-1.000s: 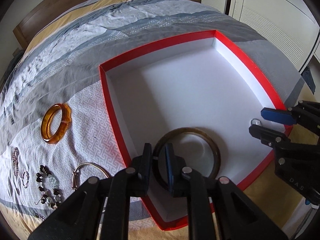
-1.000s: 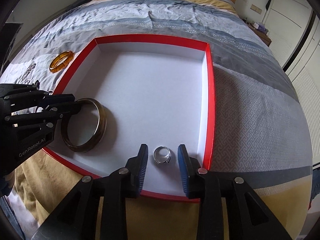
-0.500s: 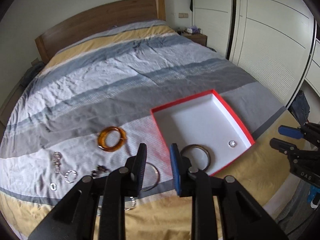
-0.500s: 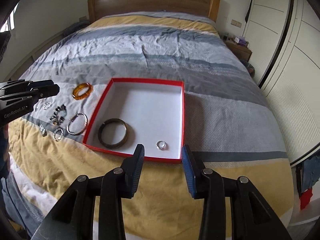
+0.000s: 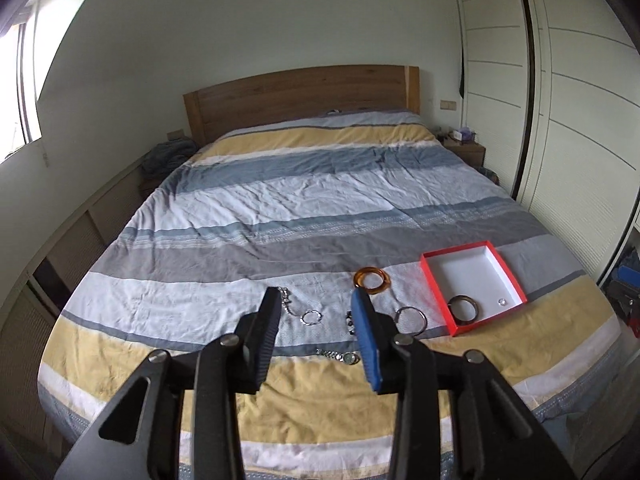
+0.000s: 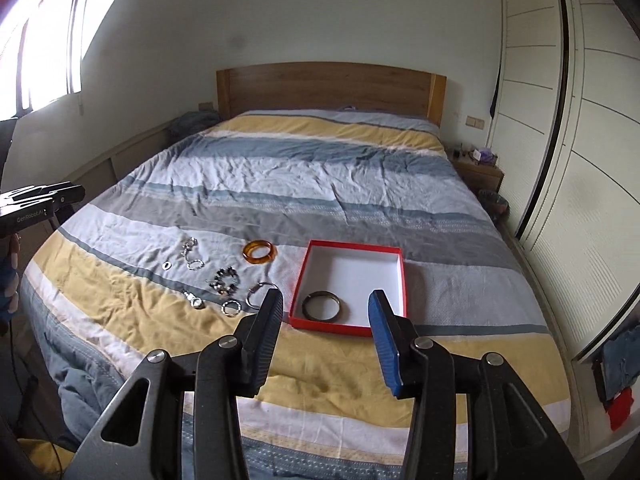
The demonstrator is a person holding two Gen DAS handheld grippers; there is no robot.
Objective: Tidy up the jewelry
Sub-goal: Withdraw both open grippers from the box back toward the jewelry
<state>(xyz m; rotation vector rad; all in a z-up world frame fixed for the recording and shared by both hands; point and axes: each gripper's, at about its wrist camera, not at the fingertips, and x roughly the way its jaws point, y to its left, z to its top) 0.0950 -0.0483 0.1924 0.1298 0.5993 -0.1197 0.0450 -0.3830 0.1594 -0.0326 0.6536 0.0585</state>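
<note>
Beyond right gripper: dark bangle.

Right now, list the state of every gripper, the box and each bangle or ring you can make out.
Left gripper: open, holding nothing.
Right gripper: open, holding nothing.
Red box: lidless, on the bed.
Dark bangle: flat inside the box.
Small ring: inside the box.
Amber bangle: on the bedspread, outside the box.
Silver bangle: on the bedspread, outside the box.

A striped bed with a wooden headboard stands against a pale wall. Daylight enters a window on one side; white wardrobe doors and a small nightstand line the other.
</note>
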